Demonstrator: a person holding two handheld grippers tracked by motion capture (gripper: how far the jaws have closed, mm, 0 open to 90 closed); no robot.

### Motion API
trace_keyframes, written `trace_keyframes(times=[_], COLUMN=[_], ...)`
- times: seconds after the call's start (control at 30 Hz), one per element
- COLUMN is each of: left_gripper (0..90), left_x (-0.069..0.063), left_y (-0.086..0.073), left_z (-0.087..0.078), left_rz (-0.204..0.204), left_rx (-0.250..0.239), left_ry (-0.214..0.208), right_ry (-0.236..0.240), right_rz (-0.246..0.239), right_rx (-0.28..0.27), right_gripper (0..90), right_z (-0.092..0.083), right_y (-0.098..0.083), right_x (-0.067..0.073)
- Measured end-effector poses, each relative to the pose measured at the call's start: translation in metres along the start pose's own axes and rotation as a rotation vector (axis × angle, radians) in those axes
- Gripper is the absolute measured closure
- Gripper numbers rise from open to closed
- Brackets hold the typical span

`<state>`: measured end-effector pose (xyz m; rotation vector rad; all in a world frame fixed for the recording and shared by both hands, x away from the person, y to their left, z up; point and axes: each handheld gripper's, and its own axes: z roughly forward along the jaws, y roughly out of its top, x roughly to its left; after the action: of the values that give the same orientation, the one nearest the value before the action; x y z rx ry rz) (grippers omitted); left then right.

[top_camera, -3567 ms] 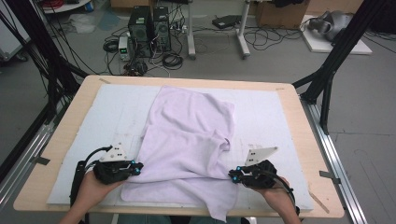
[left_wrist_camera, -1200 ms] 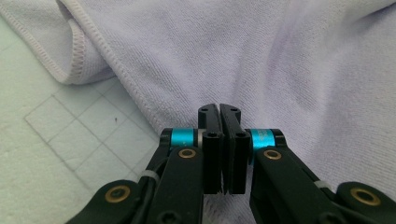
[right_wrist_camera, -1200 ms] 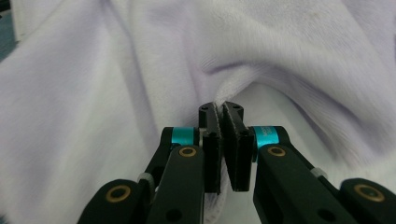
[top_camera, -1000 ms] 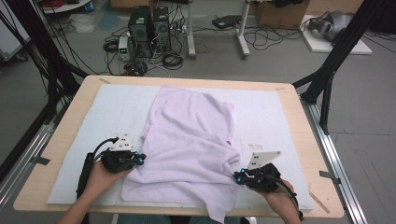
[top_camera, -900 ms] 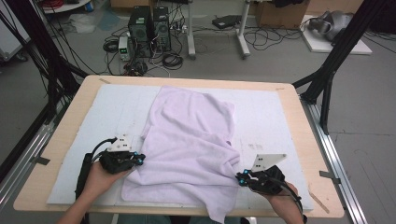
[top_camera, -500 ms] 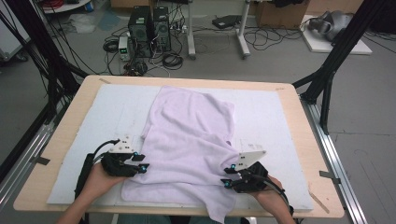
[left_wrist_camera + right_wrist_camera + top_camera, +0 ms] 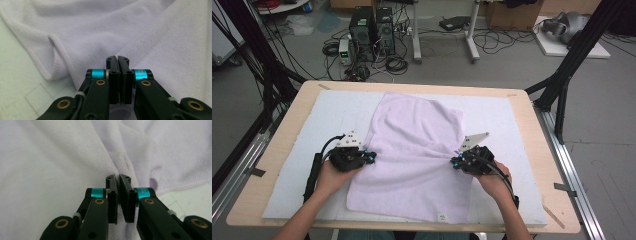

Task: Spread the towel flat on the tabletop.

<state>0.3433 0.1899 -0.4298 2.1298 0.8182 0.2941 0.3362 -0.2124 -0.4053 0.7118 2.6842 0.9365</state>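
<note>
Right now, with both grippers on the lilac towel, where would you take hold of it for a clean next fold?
Probably at the lilac terry towel's near hem, the edge bearing the small label. Its two near corners lie flat on the white mat. Come in from the person's side. The left gripper and right gripper are pinching the side edges mid-length, where the cloth bunches.

From my high view the light is even and soft, coming from overhead; the towel (image 7: pixel 417 155) casts faint shadows in its folds. Both gripper views are bright, sharp on the jaws, softening toward the far cloth. No glare anywhere.
</note>
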Motion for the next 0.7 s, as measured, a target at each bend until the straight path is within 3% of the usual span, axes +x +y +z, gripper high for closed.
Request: trace_keyframes(times=[0.07, 0.23, 0.37, 0.53, 0.7], left_gripper=[86.5, 76.6, 70.5, 66.0, 60.5], left_x=[0.004, 0.006, -0.002, -0.015, -0.026], left_y=[-0.002, -0.001, 0.001, -0.005, -0.016], left_z=[0.008, -0.001, -0.021, -0.045, -0.057], left_rz=[-0.012, -0.036, -0.004, 0.056, 0.070], left_rx=[0.034, 0.004, -0.032, -0.033, -0.052], left_ry=[0.000, 0.004, 0.013, 0.035, 0.012], right_ry=[0.024, 0.012, -0.004, -0.006, 0.051], right_rz=[0.040, 0.047, 0.039, -0.005, -0.012], right_rx=[0.004, -0.037, -0.118, -0.166, -0.182], right_gripper=[84.8, 73.3, 66.4, 63.6, 61.9], right_z=[0.010, 0.002, -0.016, -0.033, -0.030], right_y=[-0.003, -0.004, -0.005, -0.009, -0.019], right_x=[-0.009, -0.007, -0.001, 0.017, 0.036])
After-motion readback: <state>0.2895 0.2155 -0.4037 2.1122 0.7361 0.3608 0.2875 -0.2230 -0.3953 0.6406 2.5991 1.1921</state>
